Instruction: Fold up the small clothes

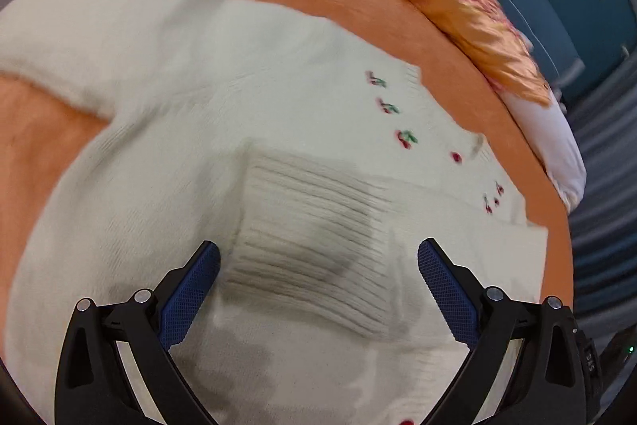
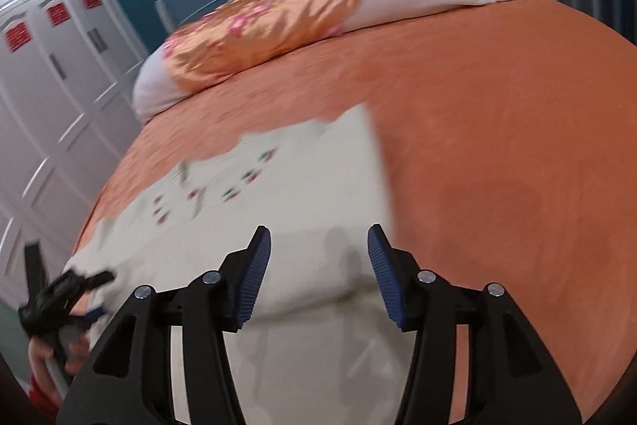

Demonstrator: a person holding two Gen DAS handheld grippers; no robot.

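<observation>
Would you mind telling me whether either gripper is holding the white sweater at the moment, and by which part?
Nothing is held. The left gripper and the right gripper both stand open above the white sweater, pads clear of the knit.

Motion blur is smearing the white sweater and its embroidered cherries. The left gripper is showing only as a dark blur at the right wrist view's edge, its jaws unreadable there.

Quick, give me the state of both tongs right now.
Left tongs: open, holding nothing, over the white sweater.
Right tongs: open, nothing gripped, above the sweater's folded edge.
</observation>
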